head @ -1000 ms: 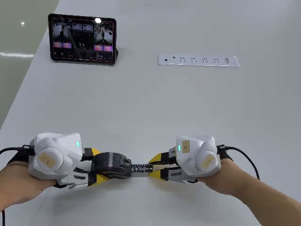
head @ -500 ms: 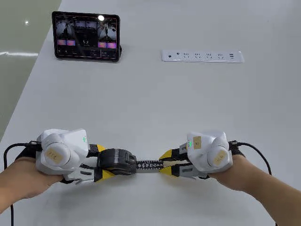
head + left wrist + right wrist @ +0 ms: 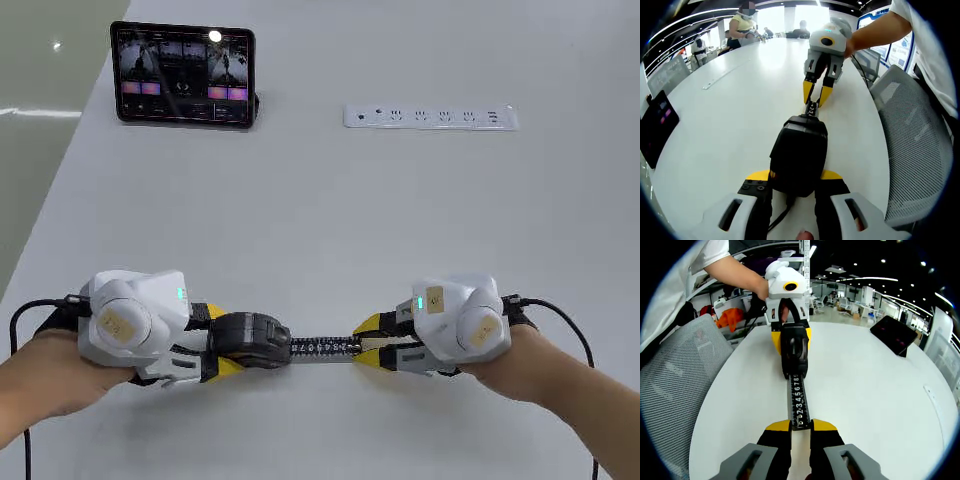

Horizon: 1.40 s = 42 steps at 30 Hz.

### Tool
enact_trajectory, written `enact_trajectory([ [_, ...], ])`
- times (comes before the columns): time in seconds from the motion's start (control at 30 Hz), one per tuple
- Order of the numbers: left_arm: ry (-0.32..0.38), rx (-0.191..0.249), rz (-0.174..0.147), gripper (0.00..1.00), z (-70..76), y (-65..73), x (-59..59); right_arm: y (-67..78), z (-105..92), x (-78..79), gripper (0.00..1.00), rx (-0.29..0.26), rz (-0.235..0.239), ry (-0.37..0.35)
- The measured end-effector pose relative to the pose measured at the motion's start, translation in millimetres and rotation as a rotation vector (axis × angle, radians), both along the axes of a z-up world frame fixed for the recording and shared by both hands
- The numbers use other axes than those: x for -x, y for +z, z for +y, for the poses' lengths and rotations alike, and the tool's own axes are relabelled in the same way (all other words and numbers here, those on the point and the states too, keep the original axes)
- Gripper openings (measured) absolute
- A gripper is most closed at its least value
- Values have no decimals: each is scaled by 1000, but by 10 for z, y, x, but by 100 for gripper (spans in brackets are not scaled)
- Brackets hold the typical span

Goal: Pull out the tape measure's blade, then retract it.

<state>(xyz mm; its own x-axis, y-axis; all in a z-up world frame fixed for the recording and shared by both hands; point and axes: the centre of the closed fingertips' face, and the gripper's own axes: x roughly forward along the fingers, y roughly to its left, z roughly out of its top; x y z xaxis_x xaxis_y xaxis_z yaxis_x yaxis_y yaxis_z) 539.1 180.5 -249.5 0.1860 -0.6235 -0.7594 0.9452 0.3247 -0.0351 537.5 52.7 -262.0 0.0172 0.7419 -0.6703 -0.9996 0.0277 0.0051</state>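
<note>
Pinching tape measure [image 3: 250, 340] blade [image 3: 322, 347], right tongs [image 3: 367, 342].

Open-plan office: long white bench [image 3: 330, 230], mesh chair [image 3: 912, 135] beside bench, desk rows [image 3: 850, 304] beyond bench, ceiling spotlights [image 3: 883, 261] above.

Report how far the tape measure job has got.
Done: the left gripper is shut on the tape measure case, and the right gripper pinches the end of the blade. In hand: the pull-out, with a short numbered stretch of blade out between the two. Left: probably more extension, then the whole retraction, since the blade is not back in the case.
</note>
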Motion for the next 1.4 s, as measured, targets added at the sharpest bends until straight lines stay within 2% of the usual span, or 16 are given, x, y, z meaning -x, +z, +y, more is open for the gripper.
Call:
enact_trajectory([
  [1.4,-1,-9,1,28,2,8,10,20,-437,-14,9,57,-16,-15],
])
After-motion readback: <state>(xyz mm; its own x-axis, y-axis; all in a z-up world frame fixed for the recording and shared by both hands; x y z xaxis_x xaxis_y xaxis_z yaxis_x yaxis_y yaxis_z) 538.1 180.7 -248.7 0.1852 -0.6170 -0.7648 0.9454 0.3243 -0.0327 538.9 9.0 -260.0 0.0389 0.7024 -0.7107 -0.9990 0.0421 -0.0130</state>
